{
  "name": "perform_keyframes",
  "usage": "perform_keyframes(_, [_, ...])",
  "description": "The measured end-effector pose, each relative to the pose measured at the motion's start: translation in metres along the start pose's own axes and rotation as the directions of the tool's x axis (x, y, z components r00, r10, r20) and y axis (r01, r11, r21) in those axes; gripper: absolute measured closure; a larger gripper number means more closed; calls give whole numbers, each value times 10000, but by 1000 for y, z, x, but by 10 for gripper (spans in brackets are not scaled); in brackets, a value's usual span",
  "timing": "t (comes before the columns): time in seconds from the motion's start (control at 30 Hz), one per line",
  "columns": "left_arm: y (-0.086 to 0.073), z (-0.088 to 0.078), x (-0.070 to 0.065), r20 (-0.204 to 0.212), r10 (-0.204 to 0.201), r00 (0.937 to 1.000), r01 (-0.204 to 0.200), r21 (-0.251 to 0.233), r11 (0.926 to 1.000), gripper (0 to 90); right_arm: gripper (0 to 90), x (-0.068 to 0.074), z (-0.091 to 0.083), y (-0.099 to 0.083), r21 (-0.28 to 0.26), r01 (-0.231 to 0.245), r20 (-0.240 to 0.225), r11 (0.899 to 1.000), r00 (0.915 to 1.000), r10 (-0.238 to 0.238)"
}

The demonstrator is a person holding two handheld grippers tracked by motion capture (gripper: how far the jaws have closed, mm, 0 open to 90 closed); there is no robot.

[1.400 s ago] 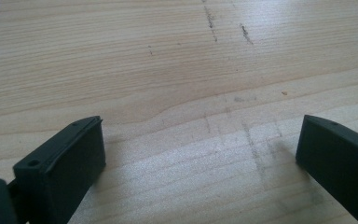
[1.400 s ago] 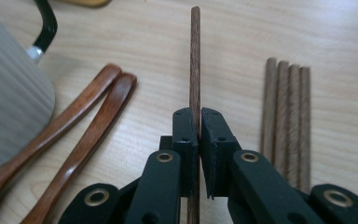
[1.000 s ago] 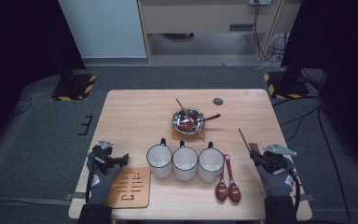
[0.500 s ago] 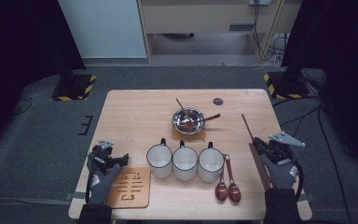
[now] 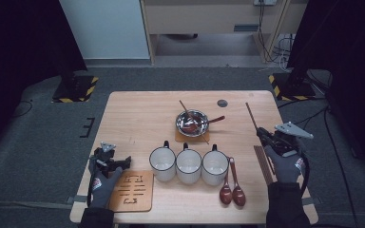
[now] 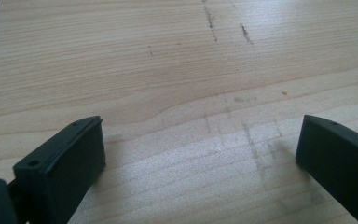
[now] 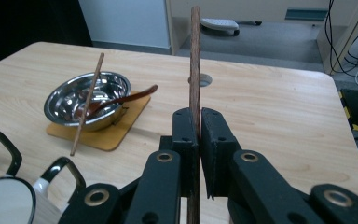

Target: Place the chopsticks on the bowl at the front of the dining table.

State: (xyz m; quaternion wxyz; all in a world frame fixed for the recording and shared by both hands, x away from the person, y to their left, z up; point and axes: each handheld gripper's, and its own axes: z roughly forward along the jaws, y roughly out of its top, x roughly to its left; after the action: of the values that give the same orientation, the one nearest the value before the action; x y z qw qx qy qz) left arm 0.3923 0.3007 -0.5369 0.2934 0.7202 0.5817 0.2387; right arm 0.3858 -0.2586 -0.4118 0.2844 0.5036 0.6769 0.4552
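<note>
I am clamping my right claw (image 7: 195,135) on a wooden chopstick (image 7: 195,60), holding it above the right side of the surface (image 5: 138,114), its tip pointing away from me past the steel bowl (image 5: 191,122). More chopsticks (image 5: 263,164) are lying beside that hand. My left claw (image 6: 200,154) is resting with jaws apart over bare wood.

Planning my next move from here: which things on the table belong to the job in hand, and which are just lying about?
In the job:
right tool, shut on a chopstick
steel bowl holding another chopstick and a spoon
spare chopsticks

Lying about:
three mugs
two spoons
wooden trivet
left tool, open
</note>
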Motion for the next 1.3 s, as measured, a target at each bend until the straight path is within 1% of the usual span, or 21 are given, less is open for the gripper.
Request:
perform_keyframes(0.27, [0,0,0,0,1,10000,-1,0,10000,1,848,6,6,14,-191,110,-39,9998,9999,-111])
perform_keyframes(0.7, [0,0,0,1,0,10000,0,0,10000,2,848,21,19,40,-505,312,-232,9982,9992,-324])
perform_keyframes(0.97, [0,0,0,2,-1,10000,1,1,10000,1,848,28,32,51,-538,379,-292,9978,9988,-395])
perform_keyframes(1.03, [0,0,0,2,-2,10000,2,-1,10000,2,848,29,36,53,-580,317,-368,9978,9987,-339])
perform_keyframes(1.3, [0,0,0,2,-1,10000,1,-1,10000,1,847,39,50,61,-619,487,-475,9969,9975,-517])
